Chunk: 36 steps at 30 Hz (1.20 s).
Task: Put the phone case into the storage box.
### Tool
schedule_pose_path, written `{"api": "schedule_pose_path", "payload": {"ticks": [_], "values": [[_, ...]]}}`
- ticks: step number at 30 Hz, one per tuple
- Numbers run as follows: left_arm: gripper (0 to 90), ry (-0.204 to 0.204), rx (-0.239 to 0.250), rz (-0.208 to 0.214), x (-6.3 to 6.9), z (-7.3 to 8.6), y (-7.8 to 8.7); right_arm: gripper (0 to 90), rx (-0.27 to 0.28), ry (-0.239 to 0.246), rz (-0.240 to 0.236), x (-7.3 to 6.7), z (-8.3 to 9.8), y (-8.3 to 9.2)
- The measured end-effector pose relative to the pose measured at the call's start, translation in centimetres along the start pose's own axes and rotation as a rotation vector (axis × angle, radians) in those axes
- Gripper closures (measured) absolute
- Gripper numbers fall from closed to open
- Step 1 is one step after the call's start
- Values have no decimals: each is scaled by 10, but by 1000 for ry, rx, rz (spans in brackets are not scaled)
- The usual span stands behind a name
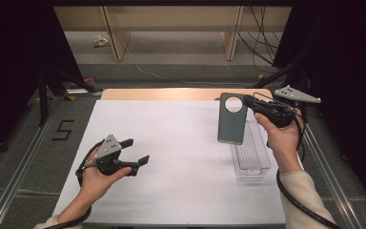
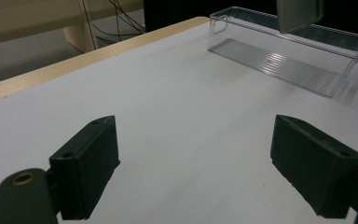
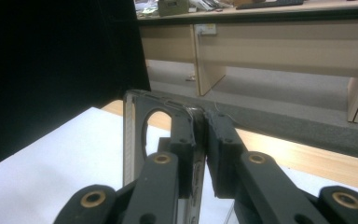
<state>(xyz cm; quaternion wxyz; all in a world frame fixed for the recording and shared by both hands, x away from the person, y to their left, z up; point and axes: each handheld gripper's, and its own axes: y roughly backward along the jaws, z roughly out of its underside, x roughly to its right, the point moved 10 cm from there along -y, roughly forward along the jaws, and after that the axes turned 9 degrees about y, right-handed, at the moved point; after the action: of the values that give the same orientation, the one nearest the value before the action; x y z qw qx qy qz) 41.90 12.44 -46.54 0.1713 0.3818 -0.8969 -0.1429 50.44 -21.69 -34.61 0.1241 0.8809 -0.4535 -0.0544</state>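
Note:
A dark grey-green phone case [image 1: 232,119] with a round camera hole hangs upright above the left rim of a clear plastic bin [image 1: 251,157]. My right gripper [image 1: 249,102] is shut on the case's top right corner; in the right gripper view the case [image 3: 135,135] sits edge-on, pinched between the two black pads [image 3: 216,154]. My left gripper [image 1: 136,151] rests low over the white table cover at the left, its jaws wide apart with nothing between them [image 2: 193,168]. The left gripper view shows the bin [image 2: 284,51] ahead, with the case's bottom edge [image 2: 298,14] above it.
The white cover [image 1: 171,157] lies over a wooden table whose far edge [image 1: 171,93] shows. A grey floor with cables, black frame legs and wooden furniture lies beyond. Metal rails [image 1: 19,162] run along both table sides.

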Motion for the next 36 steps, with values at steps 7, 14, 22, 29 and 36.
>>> {"api": "schedule_pose_path", "payload": {"ticks": [7, 14, 22, 29, 36], "values": [[149, 4, 2, 0, 0, 0, 0, 822, 8, -5, 14, 6, -2, 4], [149, 10, 3, 1, 0, 0, 0, 822, 8, -4, 29, 12, -2, 8], [149, 11, 3, 3, 0, 0, 0, 822, 7, -2, 37, 16, -1, 8], [149, 12, 4, 3, 0, 0, 0, 822, 7, 1, 47, 19, -1, 10], [149, 12, 4, 3, 0, 0, 0, 822, 12, 4, 61, 24, -2, 14]]}}
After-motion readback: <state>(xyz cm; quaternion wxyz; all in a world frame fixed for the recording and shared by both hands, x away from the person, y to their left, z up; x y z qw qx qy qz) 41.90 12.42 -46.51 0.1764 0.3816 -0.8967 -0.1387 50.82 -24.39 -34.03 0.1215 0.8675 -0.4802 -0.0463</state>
